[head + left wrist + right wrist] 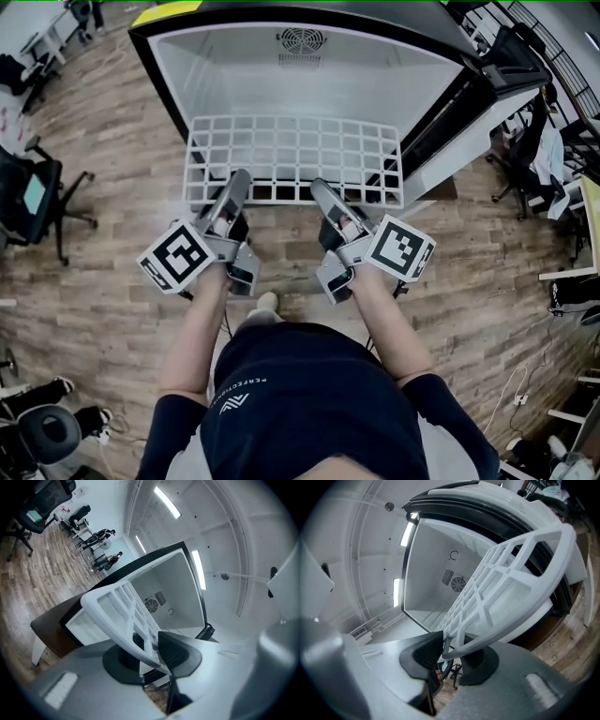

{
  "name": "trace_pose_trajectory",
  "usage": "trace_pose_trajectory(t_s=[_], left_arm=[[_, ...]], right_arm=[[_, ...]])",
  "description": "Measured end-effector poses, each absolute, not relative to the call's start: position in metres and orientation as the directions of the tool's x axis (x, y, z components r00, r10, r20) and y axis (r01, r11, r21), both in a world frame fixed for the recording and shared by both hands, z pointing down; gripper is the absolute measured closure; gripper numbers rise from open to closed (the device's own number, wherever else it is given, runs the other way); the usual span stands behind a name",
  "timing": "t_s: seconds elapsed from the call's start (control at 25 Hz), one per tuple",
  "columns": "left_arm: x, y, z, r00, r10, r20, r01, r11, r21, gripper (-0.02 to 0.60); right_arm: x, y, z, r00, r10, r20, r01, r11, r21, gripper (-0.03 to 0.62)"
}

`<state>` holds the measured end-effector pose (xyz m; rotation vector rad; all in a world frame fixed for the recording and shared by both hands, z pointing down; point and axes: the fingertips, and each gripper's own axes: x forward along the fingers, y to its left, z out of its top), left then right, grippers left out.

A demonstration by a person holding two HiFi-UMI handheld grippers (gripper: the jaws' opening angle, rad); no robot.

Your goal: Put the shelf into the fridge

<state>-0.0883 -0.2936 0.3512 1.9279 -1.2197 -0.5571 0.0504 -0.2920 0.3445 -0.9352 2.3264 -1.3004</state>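
Forearms run forward side by side, both grippers pointing level toward the open fridge (234, 70). My left gripper (238, 180) and right gripper (320, 188) sit close together, their marker cubes turned outward, left cube (178, 256) and right cube (403, 248).

Each gripper is clamped on the near edge of the white lattice shelf (295, 155). In the left gripper view the dark pads of the left gripper (150, 651) pinch the shelf's rim (117, 606). In the right gripper view the right gripper (451, 649) bites the rim (501, 588) in the same way.

The shelf is carried flat off the floor, with its far edge at the fridge's mouth. I cannot tell whether it has crossed the rim.

Inside, I see a round fan vent (302, 40) on the bare white back wall. The fridge door (469, 131) stands swung open on the right, near the shelf's right corner. An office chair (37, 197) stands well off to the left on the wooden floor (112, 281).
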Motion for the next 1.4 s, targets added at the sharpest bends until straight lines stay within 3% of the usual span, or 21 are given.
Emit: trace_pose_trajectory(t_s=[0.56, 0.68, 0.88, 1.08, 1.4], left_arm=[[-0.086, -0.289, 0.356, 0.439, -0.898, 0.025, -0.523, -0.232, 0.820, 0.473], [-0.074, -0.290, 0.345, 0.464, -0.884, -0.052, -0.413, -0.268, 0.870, 0.474], [-0.085, -0.286, 0.350, 0.439, -0.898, 0.021, -0.520, -0.235, 0.821, 0.483], [-0.069, -0.291, 0.337, 0.475, -0.875, -0.098, -0.351, -0.290, 0.890, 0.484], [-0.072, -0.300, 0.332, 0.495, -0.862, -0.109, -0.348, -0.312, 0.884, 0.485]], right_arm=[[0.054, -0.289, 0.340, -0.728, -0.686, 0.020, -0.392, 0.392, -0.832, 0.497], [0.054, -0.288, 0.338, -0.727, -0.686, 0.013, -0.388, 0.395, -0.833, 0.496], [0.054, -0.288, 0.341, -0.730, -0.683, 0.018, -0.392, 0.397, -0.830, 0.500], [0.053, -0.288, 0.341, -0.732, -0.682, 0.012, -0.379, 0.392, -0.838, 0.499], [0.047, -0.291, 0.338, -0.741, -0.671, 0.004, -0.360, 0.393, -0.846, 0.496]])
